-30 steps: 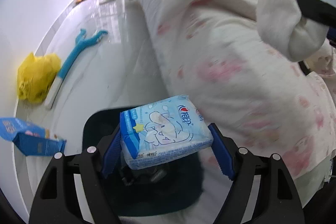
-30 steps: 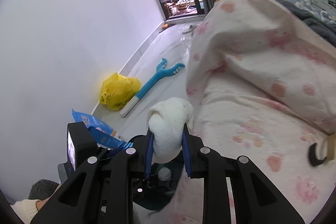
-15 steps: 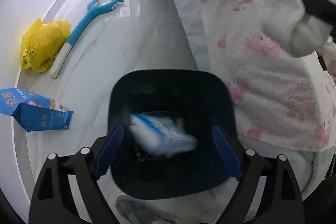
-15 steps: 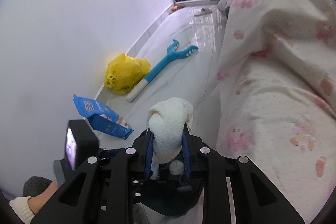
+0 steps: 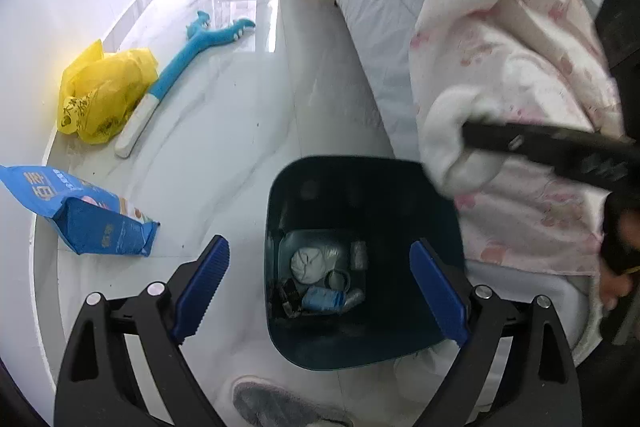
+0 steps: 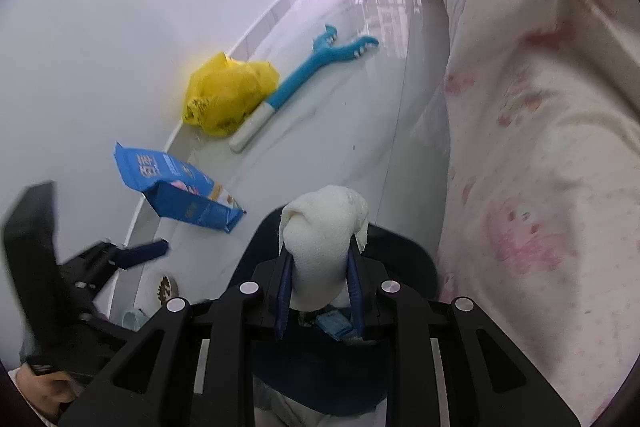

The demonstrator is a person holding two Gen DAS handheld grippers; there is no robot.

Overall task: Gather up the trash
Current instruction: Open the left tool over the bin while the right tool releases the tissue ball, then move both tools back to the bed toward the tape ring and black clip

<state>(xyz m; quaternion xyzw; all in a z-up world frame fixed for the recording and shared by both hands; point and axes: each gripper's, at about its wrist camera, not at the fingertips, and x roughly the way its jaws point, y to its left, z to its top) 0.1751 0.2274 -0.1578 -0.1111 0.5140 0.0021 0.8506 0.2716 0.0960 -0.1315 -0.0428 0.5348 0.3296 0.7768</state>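
Observation:
A dark teal bin [image 5: 360, 179] stands on the floor beside the bed. My left gripper [image 5: 320, 249] hangs over its mouth with the jaws still opening and nothing between them. At the bottom of the bin lie a light-blue tissue pack [image 5: 322, 297], a white wad [image 5: 308, 263] and other bits. My right gripper [image 6: 320, 261] is shut on a white crumpled cloth wad [image 6: 324, 231], above the bin's rim [image 6: 404, 247]. In the left wrist view that white cloth wad [image 5: 448, 139] hangs at the bin's right edge.
A blue snack bag [image 5: 92, 215], a yellow plastic bag [image 5: 100, 99] and a blue long-handled toy [image 5: 188, 67] lie on the floor by the wall. The bed with a pink-patterned blanket [image 5: 520, 67] fills the right. A grey slipper [image 5: 280, 403] lies in front of the bin.
The light-blue tissue pack left my left gripper and dropped into the bin, and those jaws spread wider. My right gripper came down toward the bin with the white wad.

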